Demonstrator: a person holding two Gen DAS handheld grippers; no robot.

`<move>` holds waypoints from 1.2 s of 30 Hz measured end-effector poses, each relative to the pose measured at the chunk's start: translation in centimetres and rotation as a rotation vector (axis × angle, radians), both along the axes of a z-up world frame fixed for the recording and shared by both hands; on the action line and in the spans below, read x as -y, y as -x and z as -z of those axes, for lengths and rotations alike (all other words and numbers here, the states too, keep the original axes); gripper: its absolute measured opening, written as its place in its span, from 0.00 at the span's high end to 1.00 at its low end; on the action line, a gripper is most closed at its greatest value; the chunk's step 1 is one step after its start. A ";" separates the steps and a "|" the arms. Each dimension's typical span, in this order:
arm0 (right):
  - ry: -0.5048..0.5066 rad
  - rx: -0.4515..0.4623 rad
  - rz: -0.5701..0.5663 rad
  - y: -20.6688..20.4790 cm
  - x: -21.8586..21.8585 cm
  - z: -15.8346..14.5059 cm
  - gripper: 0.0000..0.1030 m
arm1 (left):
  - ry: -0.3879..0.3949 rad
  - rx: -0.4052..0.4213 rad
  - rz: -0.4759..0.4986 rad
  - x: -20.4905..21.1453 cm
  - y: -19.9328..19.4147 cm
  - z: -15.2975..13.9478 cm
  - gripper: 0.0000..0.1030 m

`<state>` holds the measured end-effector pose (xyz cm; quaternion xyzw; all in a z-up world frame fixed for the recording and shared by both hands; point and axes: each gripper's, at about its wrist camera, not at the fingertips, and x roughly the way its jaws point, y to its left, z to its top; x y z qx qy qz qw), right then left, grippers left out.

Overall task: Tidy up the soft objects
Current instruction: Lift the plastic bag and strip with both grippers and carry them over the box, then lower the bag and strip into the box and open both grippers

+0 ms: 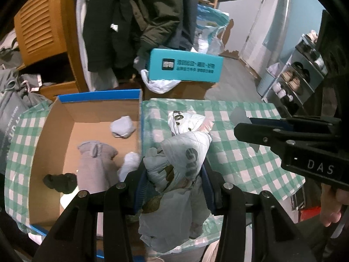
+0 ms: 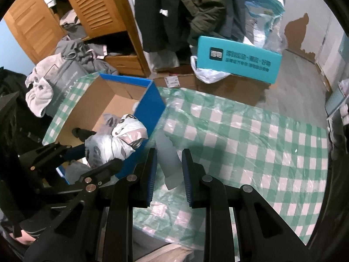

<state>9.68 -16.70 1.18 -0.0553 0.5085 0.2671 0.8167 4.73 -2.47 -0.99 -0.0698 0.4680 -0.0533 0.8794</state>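
My left gripper (image 1: 173, 166) is shut on a white printed cloth bundle (image 1: 183, 152), held just right of an open cardboard box (image 1: 98, 109) with a blue rim. Inside the box lie a pale rolled sock (image 1: 122, 126), a grey folded cloth (image 1: 96, 163) and a dark rolled item (image 1: 60, 182). In the right wrist view the bundle (image 2: 113, 146) hangs at the box's blue wall (image 2: 150, 107), in the left gripper (image 2: 97, 147). My right gripper (image 2: 169, 151) is shut on a thin grey flat piece (image 2: 170, 166) above the checked cloth; it shows at the right as the right gripper (image 1: 240, 128).
A green-and-white checked cloth (image 2: 240, 131) covers the table. Behind it stand a teal box (image 1: 185, 67) on cartons, hanging dark coats (image 1: 130, 21) and a wooden louvred wardrobe (image 2: 98, 11). Clothes pile at the left (image 2: 43, 91). A shoe rack (image 1: 294, 78) stands at the right.
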 end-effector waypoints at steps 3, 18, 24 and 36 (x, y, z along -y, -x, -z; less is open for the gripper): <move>0.005 0.005 -0.019 0.1 -1.3 -0.2 0.78 | 0.006 0.001 -0.019 -1.2 0.1 0.0 0.56; 0.033 -0.013 -0.117 0.1 -8.7 0.0 0.79 | 0.024 -0.018 -0.139 -8.9 1.0 1.0 0.56; 0.048 -0.029 -0.149 0.1 -11.3 0.7 0.78 | 0.017 -0.028 -0.177 -11.5 1.3 1.7 0.56; 0.080 -0.089 -0.206 0.2 -15.5 3.2 0.78 | 0.050 -0.071 -0.239 -14.9 1.2 3.8 0.55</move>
